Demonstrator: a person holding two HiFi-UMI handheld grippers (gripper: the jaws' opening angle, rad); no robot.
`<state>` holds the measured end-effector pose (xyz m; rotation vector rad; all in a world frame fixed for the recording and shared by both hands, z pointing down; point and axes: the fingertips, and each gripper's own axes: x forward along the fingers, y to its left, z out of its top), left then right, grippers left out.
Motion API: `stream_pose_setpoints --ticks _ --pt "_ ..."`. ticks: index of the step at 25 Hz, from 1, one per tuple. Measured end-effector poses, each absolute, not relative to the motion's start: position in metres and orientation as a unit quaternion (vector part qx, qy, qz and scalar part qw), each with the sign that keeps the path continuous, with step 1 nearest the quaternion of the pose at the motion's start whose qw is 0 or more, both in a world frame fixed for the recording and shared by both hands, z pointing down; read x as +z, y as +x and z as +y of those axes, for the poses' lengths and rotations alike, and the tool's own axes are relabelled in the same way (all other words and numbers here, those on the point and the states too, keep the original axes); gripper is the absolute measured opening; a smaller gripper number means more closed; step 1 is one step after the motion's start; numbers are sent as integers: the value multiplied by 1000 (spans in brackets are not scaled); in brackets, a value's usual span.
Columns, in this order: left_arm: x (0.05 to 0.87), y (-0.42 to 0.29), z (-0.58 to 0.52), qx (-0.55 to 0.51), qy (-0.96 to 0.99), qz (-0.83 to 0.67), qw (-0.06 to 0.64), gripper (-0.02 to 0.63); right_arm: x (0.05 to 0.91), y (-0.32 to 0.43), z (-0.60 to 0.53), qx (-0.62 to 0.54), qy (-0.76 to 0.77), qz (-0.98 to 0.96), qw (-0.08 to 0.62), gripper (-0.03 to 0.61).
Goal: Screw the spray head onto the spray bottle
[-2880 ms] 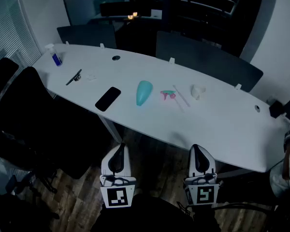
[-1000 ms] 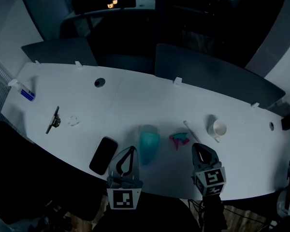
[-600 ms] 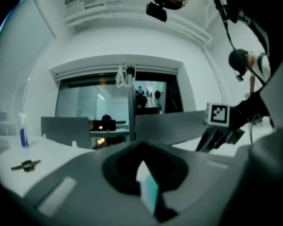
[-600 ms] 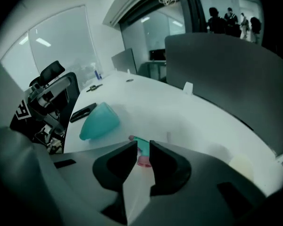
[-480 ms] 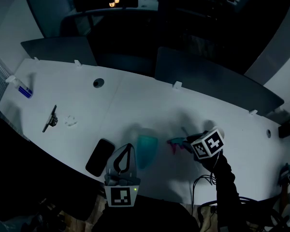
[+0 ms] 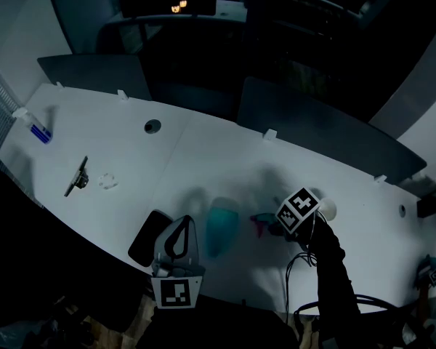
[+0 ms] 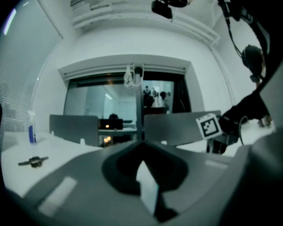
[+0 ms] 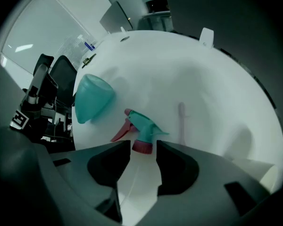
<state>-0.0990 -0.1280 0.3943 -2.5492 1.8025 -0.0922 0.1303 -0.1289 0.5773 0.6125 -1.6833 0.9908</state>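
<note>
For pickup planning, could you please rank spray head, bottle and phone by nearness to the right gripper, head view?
1. Spray head, just left of the right gripper.
2. Bottle, further left.
3. Phone, farthest left.

right gripper point(image 8: 144, 150) dipped, opening over spray head point(image 8: 145, 126)

Left tongs point(image 6: 181, 220), well left of the sleeve: grey moulded shell, two tapering arms round a dark teardrop opening, pale strip inside. Left marker cube point(image 6: 176, 294) at the rear, white with a black square pattern.

Right tongs point(image 8: 142, 145): same grey shell, dark hollow in each arm; jaws lately widening, nothing pressed between them. Right marker cube point(image 6: 299, 209), white and black, just beyond the long dark sleeve point(image 6: 333, 267).

Thin dark cable point(image 6: 288, 278) looped just beside that sleeve.
</note>
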Motion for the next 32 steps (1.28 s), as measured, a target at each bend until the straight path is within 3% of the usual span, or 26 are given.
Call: stream_pose_setpoints --ticks 11,18,26,32 --pt "396 -104 -127 -33 -814 581 5 0 594 126 -134 446 258 -650 559 147" --pt "398 -102 -125 -35 -814 579 2 0 594 126 -131 396 231 -665 590 147" --pt "397 -99 -126 -36 -818 574 3 0 592 126 -131 391 243 -684 566 147" --pt "392 -101 -128 -33 -816 577 9 0 575 119 -127 364 255 -742 502 144"
